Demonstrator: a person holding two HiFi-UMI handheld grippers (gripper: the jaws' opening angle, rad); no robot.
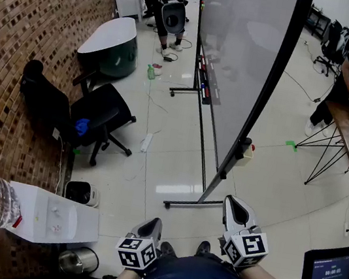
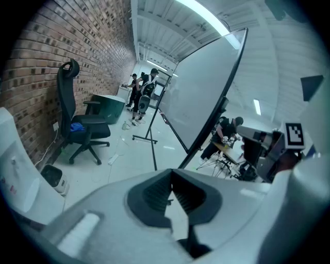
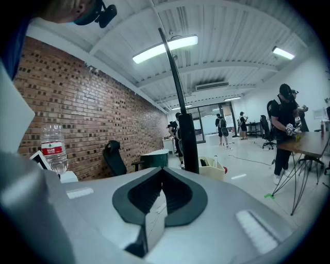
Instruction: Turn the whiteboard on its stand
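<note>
Jaws on both grippers are together, with nothing between them. In the head view we hold the left gripper point(image 1: 150, 225) and right gripper point(image 1: 237, 209) low, near the foot of the stand point(image 1: 185, 203) that carries the whiteboard point(image 1: 241, 60). In the left gripper view, the board's pale face rises ahead and to the right, well apart from the jaws. In the right gripper view, we see its dark edge straight ahead, beyond the closed tips.
</note>
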